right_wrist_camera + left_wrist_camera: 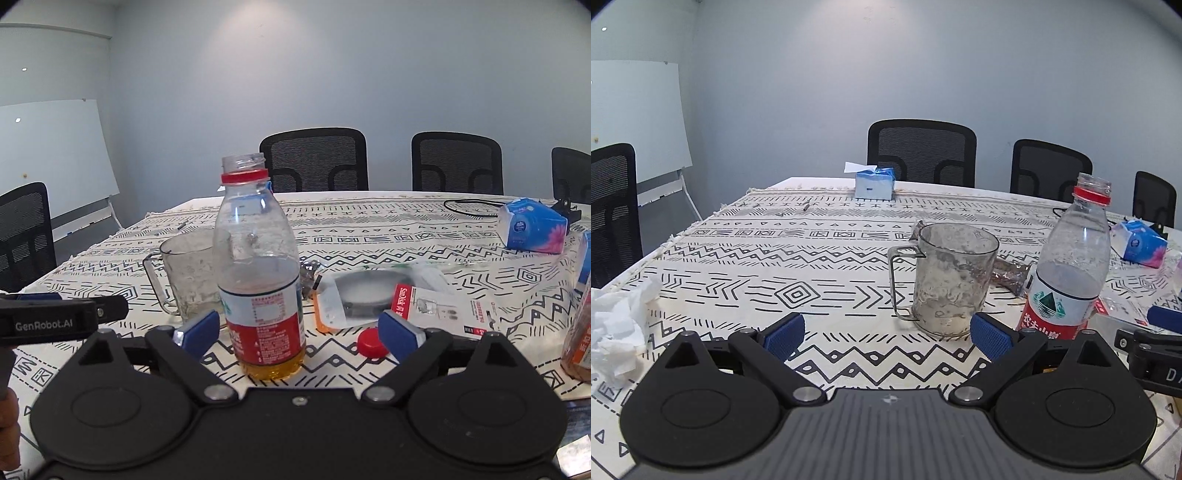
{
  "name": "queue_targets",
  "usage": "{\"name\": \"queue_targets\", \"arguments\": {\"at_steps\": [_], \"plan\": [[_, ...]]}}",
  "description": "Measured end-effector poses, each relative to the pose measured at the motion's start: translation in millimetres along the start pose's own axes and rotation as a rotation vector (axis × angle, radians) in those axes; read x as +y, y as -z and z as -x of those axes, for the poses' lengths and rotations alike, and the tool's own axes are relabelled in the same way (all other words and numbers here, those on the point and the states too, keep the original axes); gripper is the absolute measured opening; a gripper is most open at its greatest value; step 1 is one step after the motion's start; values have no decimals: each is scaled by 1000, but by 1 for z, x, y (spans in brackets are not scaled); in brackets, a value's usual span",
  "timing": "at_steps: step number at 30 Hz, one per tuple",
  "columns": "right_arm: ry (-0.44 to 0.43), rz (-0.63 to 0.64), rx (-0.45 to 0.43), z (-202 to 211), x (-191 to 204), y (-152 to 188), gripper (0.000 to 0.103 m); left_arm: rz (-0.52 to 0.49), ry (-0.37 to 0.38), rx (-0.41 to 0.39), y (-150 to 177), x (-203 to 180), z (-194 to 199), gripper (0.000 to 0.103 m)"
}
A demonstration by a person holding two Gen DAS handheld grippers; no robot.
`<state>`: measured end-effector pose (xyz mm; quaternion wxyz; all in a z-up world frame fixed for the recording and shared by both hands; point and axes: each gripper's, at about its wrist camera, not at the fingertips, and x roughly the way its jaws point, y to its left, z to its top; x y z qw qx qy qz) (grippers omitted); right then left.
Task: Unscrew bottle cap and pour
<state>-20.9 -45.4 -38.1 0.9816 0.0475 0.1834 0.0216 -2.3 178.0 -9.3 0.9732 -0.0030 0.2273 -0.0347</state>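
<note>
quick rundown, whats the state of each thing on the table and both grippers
bottle: upright, uncapped, some amber liquid at the bottom
red cap: off, lying on the tablecloth beside the bottle
measuring cup: upright, looks empty, cloudy inside
left gripper: open, holding nothing
right gripper: open, bottle between its fingers, not gripped

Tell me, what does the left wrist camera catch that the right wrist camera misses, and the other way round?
Only the left view shows the crumpled white tissue and the blue tissue box with a sheet sticking up at the table's far edge. Only the right view shows the loose red bottle cap on the cloth and the red-and-white SanDisk card package. Both show the uncapped clear plastic bottle with the red label, the cloudy clear measuring jug and the patterned tablecloth.
</note>
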Motion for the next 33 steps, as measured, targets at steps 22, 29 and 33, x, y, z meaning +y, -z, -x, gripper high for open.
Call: {"name": "queue_targets", "arguments": {"at_steps": [22,29,33], "plan": [[16,26,13,-6,6,1,99,-21,-31,24,3,-4,-3,98],[25,25,24,-10,7,2,99,-22,-22,23,3,-6,-2,98],[22,29,30,-10,7,3,100,-27,-11,24,3,-6,-2,98]]}}
